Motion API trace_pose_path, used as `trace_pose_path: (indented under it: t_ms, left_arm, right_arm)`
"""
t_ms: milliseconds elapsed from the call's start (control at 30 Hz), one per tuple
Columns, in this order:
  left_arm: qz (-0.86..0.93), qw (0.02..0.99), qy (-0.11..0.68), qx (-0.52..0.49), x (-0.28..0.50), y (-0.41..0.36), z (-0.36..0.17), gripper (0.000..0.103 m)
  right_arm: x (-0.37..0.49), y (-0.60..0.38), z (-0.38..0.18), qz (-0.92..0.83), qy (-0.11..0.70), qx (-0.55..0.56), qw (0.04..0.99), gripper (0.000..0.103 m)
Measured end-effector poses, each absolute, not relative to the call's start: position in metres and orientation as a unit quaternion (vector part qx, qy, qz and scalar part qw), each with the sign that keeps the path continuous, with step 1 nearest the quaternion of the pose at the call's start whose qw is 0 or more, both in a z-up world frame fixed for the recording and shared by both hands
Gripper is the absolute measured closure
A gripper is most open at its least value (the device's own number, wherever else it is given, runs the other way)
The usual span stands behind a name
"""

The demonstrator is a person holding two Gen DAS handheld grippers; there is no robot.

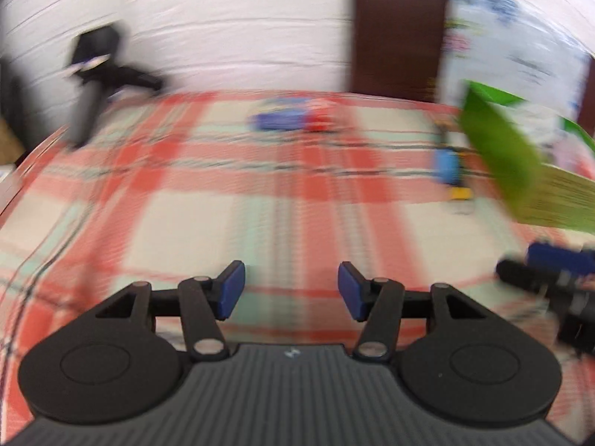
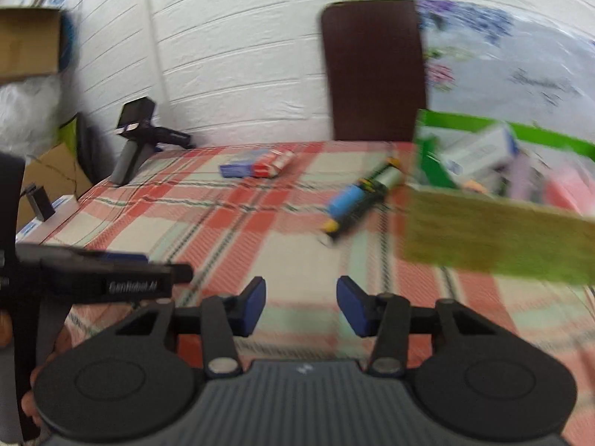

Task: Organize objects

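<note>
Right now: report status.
Left gripper and right gripper open, empty. Blue-red box and blue tool loose on cloth. Green box at right. Path clear.

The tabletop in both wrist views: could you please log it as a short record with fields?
surface: table with red plaid cloth
far middle: blue and red packet, lying flat
right of centre: blue and silver tube-like item, lying flat, blurred
right edge: green box, open, with cartons inside
behind table: dark chair back
left gripper: open, nothing between pads
right gripper: open, nothing between pads
</note>
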State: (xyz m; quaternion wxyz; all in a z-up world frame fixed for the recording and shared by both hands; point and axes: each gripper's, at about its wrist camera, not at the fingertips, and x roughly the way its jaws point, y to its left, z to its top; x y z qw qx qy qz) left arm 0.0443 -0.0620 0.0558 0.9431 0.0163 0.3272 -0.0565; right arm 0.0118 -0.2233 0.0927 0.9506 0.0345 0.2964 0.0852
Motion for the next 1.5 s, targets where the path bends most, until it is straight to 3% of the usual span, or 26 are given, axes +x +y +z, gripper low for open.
trace_pose_path:
  t_ms: [167, 233, 367, 467, 567, 600, 700, 900, 1100, 1200, 1267, 1300, 1500]
  left_arm:
    - [-0.052, 0.957, 0.284, 0.009, 0.035, -0.038, 0.049, 0.039]
    - [-0.064, 0.96, 0.272, 0.002, 0.031, -0.036, 0.047, 0.033]
    - [-0.081, 0.96, 0.266, -0.025, 0.033, -0.029, 0.046, 0.032]
    - [-0.091, 0.959, 0.263, -0.044, 0.038, -0.024, 0.044, 0.03]
    - [-0.096, 0.959, 0.262, -0.053, 0.038, -0.022, 0.043, 0.028]
    - [-0.097, 0.959, 0.261, -0.056, 0.039, -0.022, 0.043, 0.028]
    - [-0.1, 0.958, 0.26, -0.064, 0.039, -0.019, 0.043, 0.028]
    - [-0.12, 0.951, 0.271, -0.09, 0.039, -0.01, 0.046, 0.028]
    - [-0.232, 0.892, 0.349, -0.173, 0.035, -0.015, 0.056, 0.028]
    - [-0.266, 0.857, 0.393, -0.202, 0.037, -0.038, 0.053, 0.036]
    - [-0.255, 0.859, 0.403, -0.185, 0.038, -0.055, 0.053, 0.059]
    - [-0.247, 0.861, 0.411, -0.171, 0.04, -0.063, 0.052, 0.077]
    - [-0.307, 0.836, 0.426, -0.159, 0.028, -0.116, 0.052, 0.083]
  right_arm:
    - [0.097, -0.189, 0.101, 0.019, 0.285, -0.045, 0.957, 0.061]
    - [0.136, -0.192, 0.097, -0.016, 0.309, -0.047, 0.95, 0.061]
    - [0.188, -0.21, 0.078, -0.056, 0.371, -0.049, 0.926, 0.066]
    - [0.193, -0.222, 0.077, -0.06, 0.379, 0.01, 0.923, 0.069]
    - [0.185, -0.225, 0.076, -0.034, 0.383, 0.038, 0.922, 0.076]
    - [0.178, -0.227, 0.075, -0.022, 0.386, 0.049, 0.921, 0.083]
    - [0.149, -0.22, 0.074, 0.035, 0.384, 0.062, 0.92, 0.083]
    - [0.068, -0.178, 0.067, 0.14, 0.356, -0.041, 0.923, 0.083]
    - [-0.02, -0.155, 0.065, 0.195, 0.308, -0.151, 0.919, 0.083]
    - [-0.041, -0.159, 0.067, 0.206, 0.294, -0.161, 0.919, 0.083]
    - [-0.048, -0.164, 0.067, 0.2, 0.287, -0.175, 0.92, 0.081]
    - [-0.05, -0.17, 0.066, 0.192, 0.288, -0.175, 0.922, 0.08]
    - [-0.065, -0.231, 0.067, 0.145, 0.299, -0.153, 0.931, 0.08]
